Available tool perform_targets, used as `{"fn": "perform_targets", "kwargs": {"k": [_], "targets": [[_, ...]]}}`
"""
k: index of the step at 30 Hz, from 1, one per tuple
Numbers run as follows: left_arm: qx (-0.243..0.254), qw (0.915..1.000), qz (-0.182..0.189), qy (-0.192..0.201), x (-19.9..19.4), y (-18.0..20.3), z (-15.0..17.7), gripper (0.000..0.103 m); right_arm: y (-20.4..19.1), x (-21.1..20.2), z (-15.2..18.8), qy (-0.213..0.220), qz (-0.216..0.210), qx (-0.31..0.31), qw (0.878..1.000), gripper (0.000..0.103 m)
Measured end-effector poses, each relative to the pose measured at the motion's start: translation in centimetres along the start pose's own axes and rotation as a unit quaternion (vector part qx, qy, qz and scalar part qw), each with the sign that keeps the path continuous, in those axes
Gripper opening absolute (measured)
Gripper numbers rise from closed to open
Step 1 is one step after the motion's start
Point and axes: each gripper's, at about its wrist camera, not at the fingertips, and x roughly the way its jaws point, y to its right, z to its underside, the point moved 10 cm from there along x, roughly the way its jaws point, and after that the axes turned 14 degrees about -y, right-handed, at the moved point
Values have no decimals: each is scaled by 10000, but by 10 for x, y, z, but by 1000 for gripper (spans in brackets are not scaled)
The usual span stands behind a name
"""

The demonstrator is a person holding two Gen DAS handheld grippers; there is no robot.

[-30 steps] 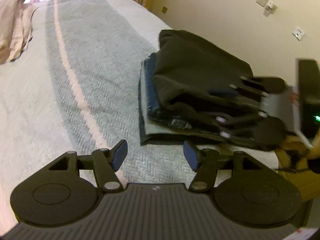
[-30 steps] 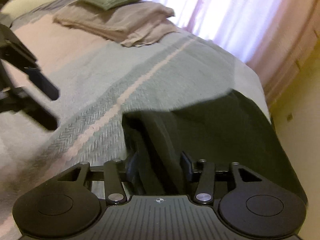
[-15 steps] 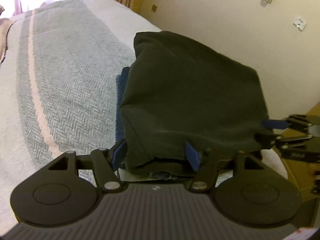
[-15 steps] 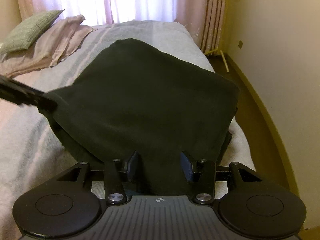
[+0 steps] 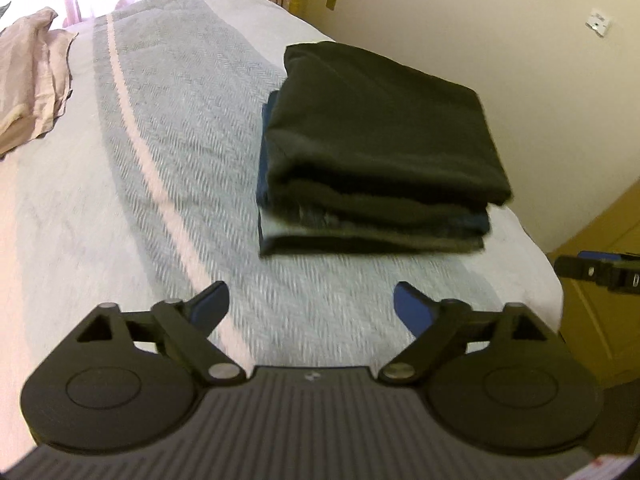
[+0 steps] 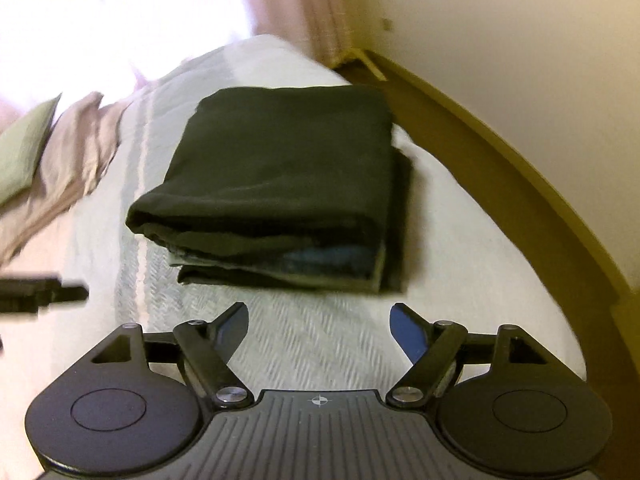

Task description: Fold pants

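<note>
left gripper [image 5: 310,306]: fingers spread, empty, above bed [image 5: 168,184] | right gripper [image 6: 319,328]: fingers spread, empty | dark pants [image 5: 380,132]: folded, topping clothes stack [image 5: 372,228] near bed's wall-side edge

A stack of folded clothes [image 5: 380,152] takes up the bed's [image 5: 168,168] right edge near the front right corner, a dark pair of pants [image 6: 280,160] on top. The strip of bedspread between the stack and the bed's front edge lies bare, wide enough for both spread grippers. Left of the stack the cover runs open toward the far left corner, where crumpled pinkish bedding [image 5: 28,76] and a green pillow [image 6: 20,152] block the way. A wall [image 5: 440,20] stands close along the right side.
</note>
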Motion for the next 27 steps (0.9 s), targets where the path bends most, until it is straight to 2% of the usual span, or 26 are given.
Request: {"fn": "perform_targets", "kwargs": {"k": [3,5,11,15,20,27], "targets": [[-57,9999,-122,100,-26,0,26,99,-12,-26,24,54,15,311,9995,75],[-9,9994,-230,253,-46,0,41,102,-25,-43,40,127,41,321,9994,75],[135,9972,-464,565,-94,-1,74,102,-57,-84,82,372,212,230,9988,75],[145,9974,-465,539,-114,5,90,102,-71,-100,100,420,230,163,9987,75],[-8,9971,-493,584,-134,12,102,102,-79,-116,102,480,238,-31,9986,75],[-5,9961,-628,621,-145,35,101,102,-74,-129,91,468,309,-293,9980,75]]}}
